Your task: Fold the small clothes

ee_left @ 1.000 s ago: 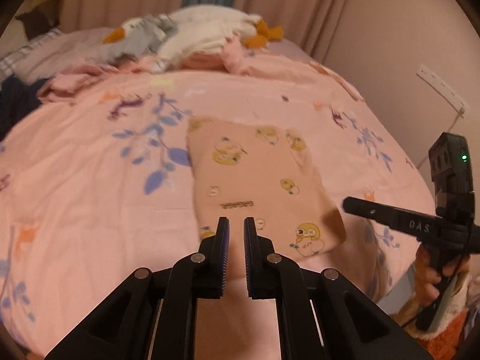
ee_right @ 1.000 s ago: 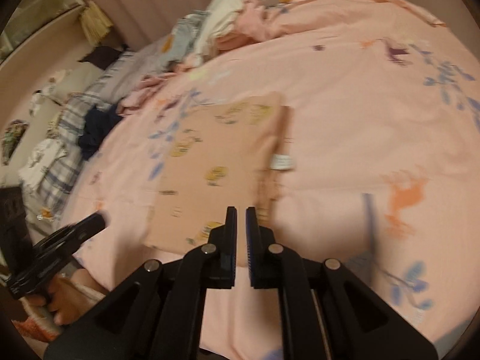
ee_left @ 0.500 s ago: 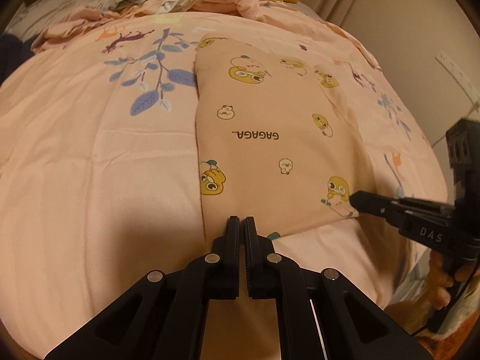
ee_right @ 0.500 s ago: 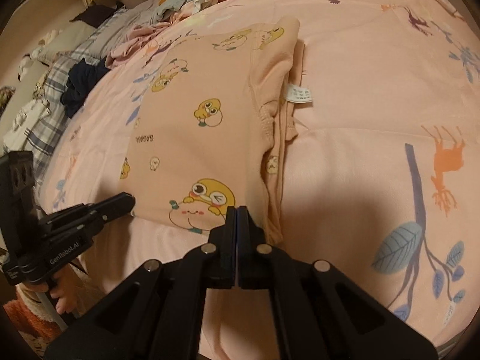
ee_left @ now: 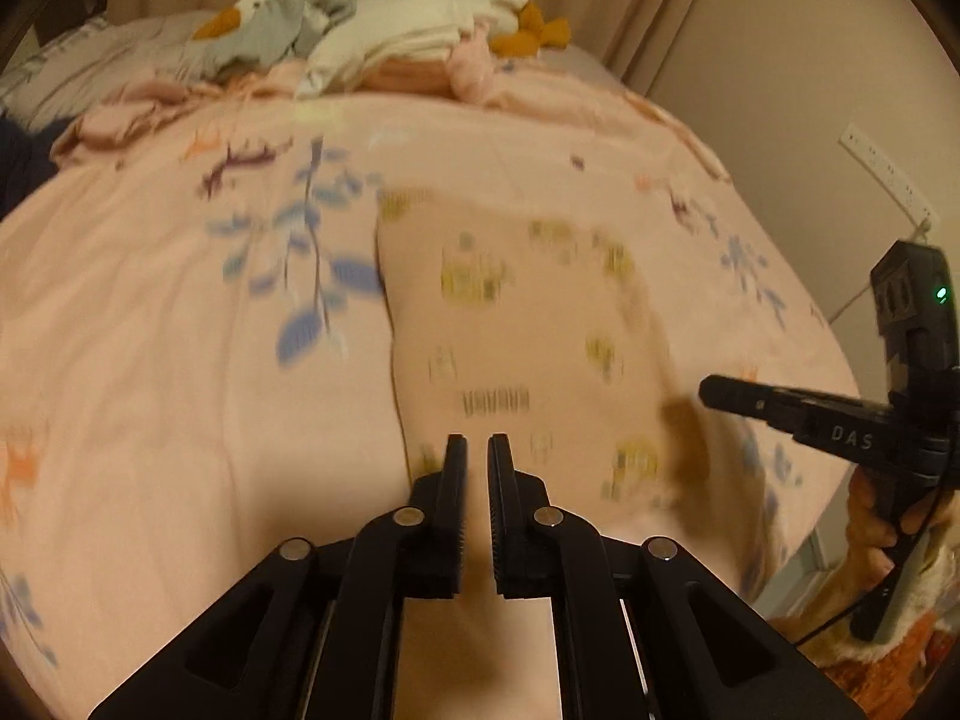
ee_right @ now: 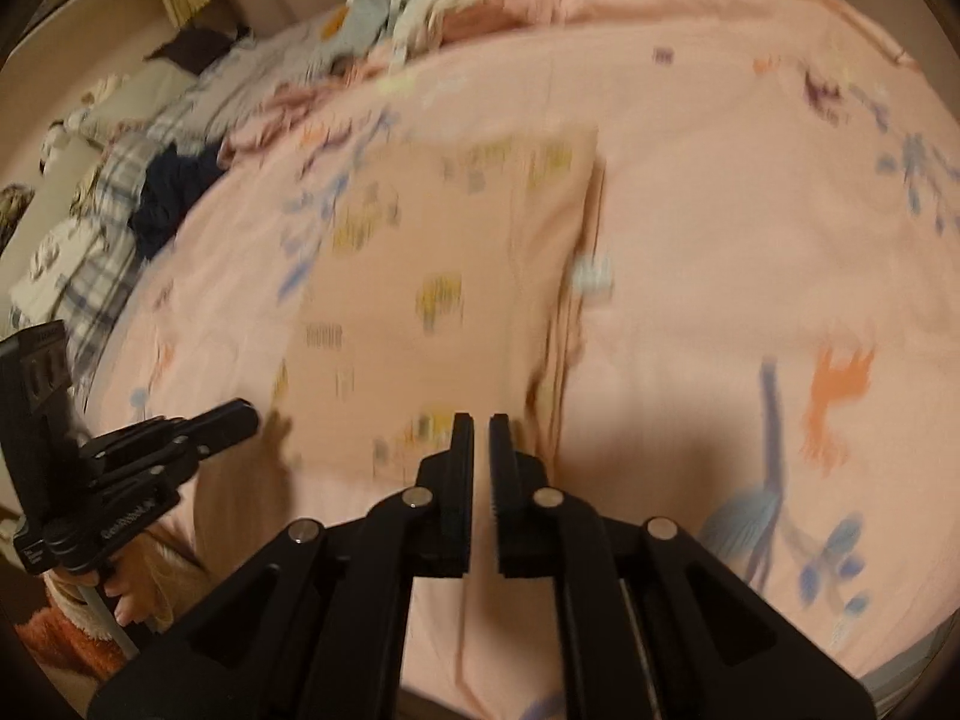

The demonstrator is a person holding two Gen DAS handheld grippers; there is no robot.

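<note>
A folded peach cotton garment printed with small yellow cartoon chicks [ee_left: 528, 348] lies flat on the pink floral-print bed cover [ee_left: 168, 372], near the bed's front edge. The left tongs [ee_left: 477, 450] hover above its near edge with a narrow gap between the jaws and nothing held. The right tongs [ee_right: 481, 429] hang over the garment's near right corner, likewise slightly parted and empty; motion blur makes it hard to say whether either tip touches the cloth, but both appear clear of it.

The left view shows the right tongs from the side, beyond the garment's right edge, and a white wall power strip [ee_left: 888, 177]. The right view alone shows the garment's layered right-hand edge with a small white label [ee_right: 591, 276], plus a pile of plaid and dark navy laundry [ee_right: 138, 198] at the bed's left. A white plush goose with orange beak [ee_left: 384, 18] lies at the far end.
</note>
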